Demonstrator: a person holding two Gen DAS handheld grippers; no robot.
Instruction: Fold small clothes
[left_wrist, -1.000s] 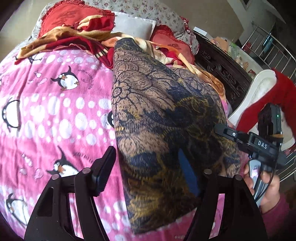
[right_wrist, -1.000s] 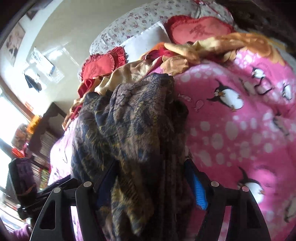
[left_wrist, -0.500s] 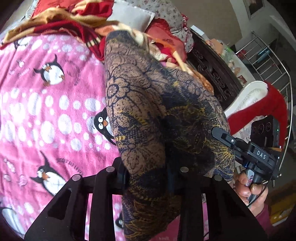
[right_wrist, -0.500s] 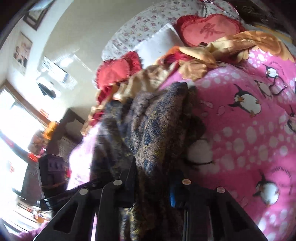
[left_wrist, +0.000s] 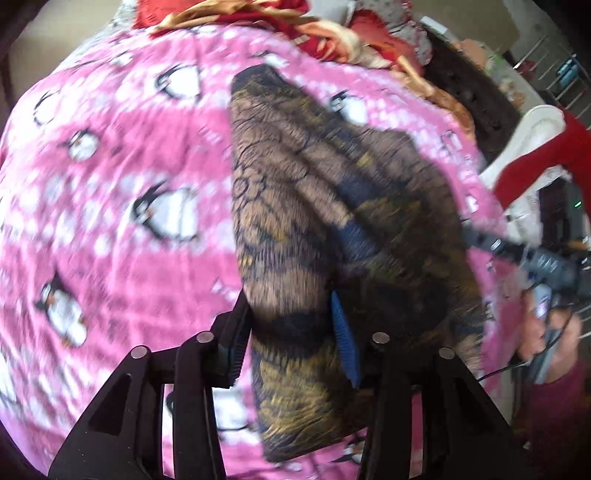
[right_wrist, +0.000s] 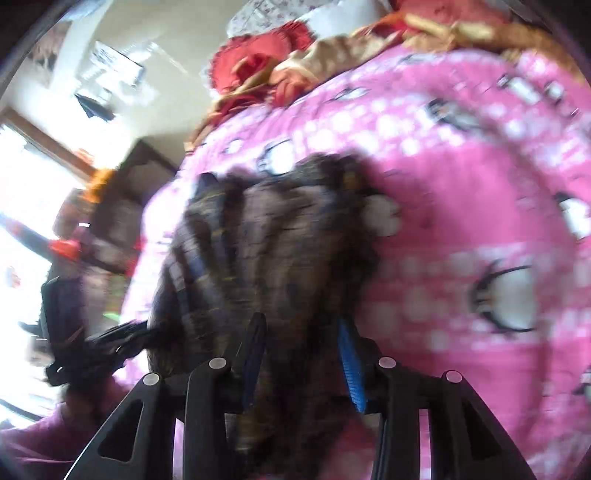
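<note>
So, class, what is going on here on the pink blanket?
A person holds a tool in each hand. The left tool and the right tool each straddle the near end of a dark patterned cloth, which lies lengthwise on the pink penguin blanket. The pictures are blurred, so how firmly either grips is unclear.
</note>
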